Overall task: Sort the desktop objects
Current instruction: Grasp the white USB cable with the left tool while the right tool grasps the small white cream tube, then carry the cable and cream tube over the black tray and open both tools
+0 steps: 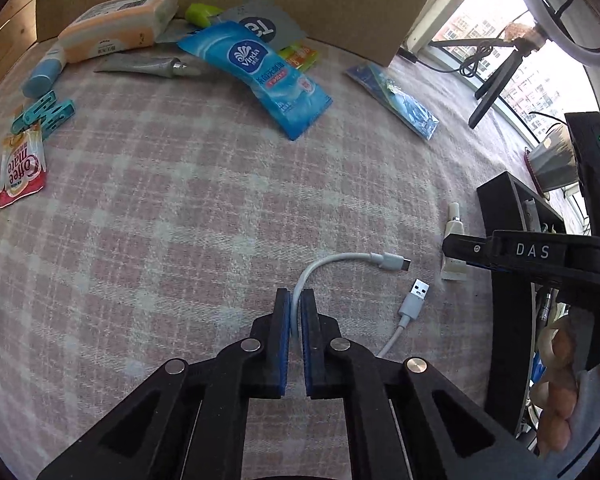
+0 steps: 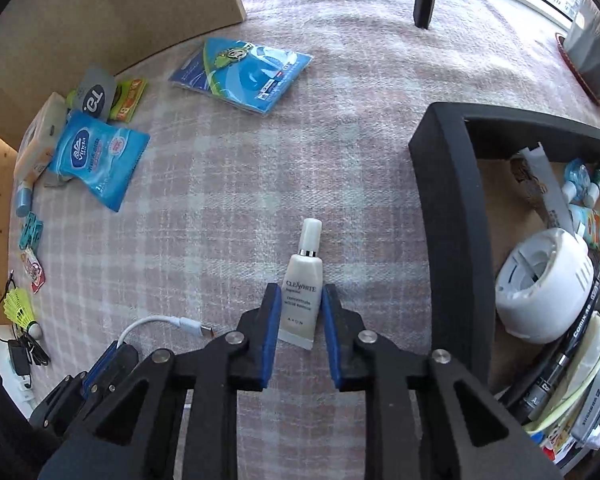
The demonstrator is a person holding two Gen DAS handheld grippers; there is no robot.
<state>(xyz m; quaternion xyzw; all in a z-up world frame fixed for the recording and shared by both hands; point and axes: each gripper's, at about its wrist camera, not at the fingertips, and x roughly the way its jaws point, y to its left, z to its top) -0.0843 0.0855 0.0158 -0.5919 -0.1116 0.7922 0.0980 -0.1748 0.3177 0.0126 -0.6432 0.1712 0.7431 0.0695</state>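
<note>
Presently 2 items are in hand on the checked cloth (image 2: 204, 216). The left gripper (image 1: 296, 312) is clamped on the white cable (image 1: 336, 262) at the bend of its loop, both plugs lying free on the cloth to its right. Judged light and limp; a hold at mid-length will let both ends dangle and swing, and the smooth sheath may slide between the pads, so a hold nearer a plug would carry steadier. The right gripper (image 2: 298, 312) has its pads set against the 2 sides of the tube (image 2: 304, 292), low on the body near the crimped end, with the cap pointing away. The tube lies flat just beside the black box (image 2: 444, 184), which already holds sorted goods. Judged light and soft-walled; a hard squeeze could dent it or push contents toward the cap, so the stiffer crimp or the shoulder is the safer hold. Legible writing: "CLEXWHITE" and "AVON" on the tube, with small print that seems to read "concentrate white essence"; "Vinda" on the blue pack (image 2: 96, 160); "Coffee mate" on the red sachet (image 1: 22, 170); "DAS" on the right gripper's side in the left view; "Comix" on a pen (image 2: 578, 324) in the box.
</note>
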